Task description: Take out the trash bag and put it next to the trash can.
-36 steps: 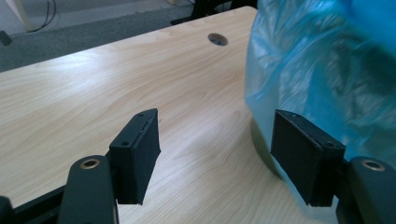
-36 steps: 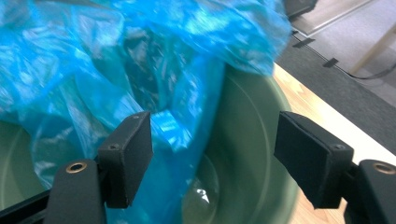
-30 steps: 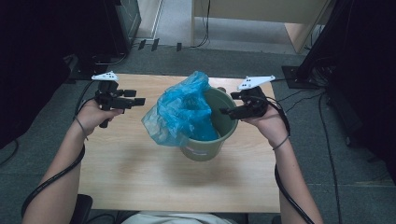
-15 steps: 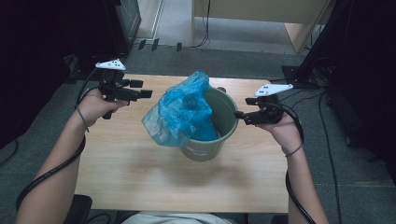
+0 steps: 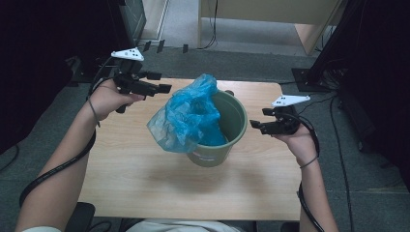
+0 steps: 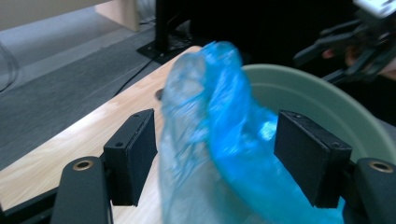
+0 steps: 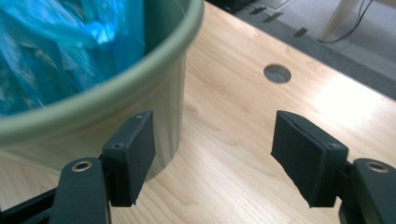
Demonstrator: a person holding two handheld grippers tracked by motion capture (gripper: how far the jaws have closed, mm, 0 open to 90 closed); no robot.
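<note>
Blue plastic bag (image 5: pixel 189 116) sat bunched in the green bucket (image 5: pixel 238 124) near the middle of the high view, its crumpled top rising above the rim and a fold hanging over the bucket's left side. The bucket stood upright on the wooden tabletop (image 5: pixel 145 179).

In the high view the left gripper (image 5: pixel 162 88) hung at the upper left of the frame, above the tabletop's far left corner and apart from the bag, its jaws pointing right toward the bucket. In the left gripper view the jaws stood wide with nothing pressed between them; the bag (image 6: pixel 219 140) and the bucket's rim (image 6: pixel 327 93) lay beyond them, and the other gripper (image 6: pixel 355 42) showed at the upper right.

The right gripper (image 5: pixel 256 126) hovered at the right of the high view, just beside the bucket's right rim. In the right gripper view its jaws were wide and empty, with the bucket's wall (image 7: pixel 140 93) behind the left jaw and bare tabletop (image 7: pixel 233 140) with a round hole (image 7: pixel 277 73) past them.
</note>
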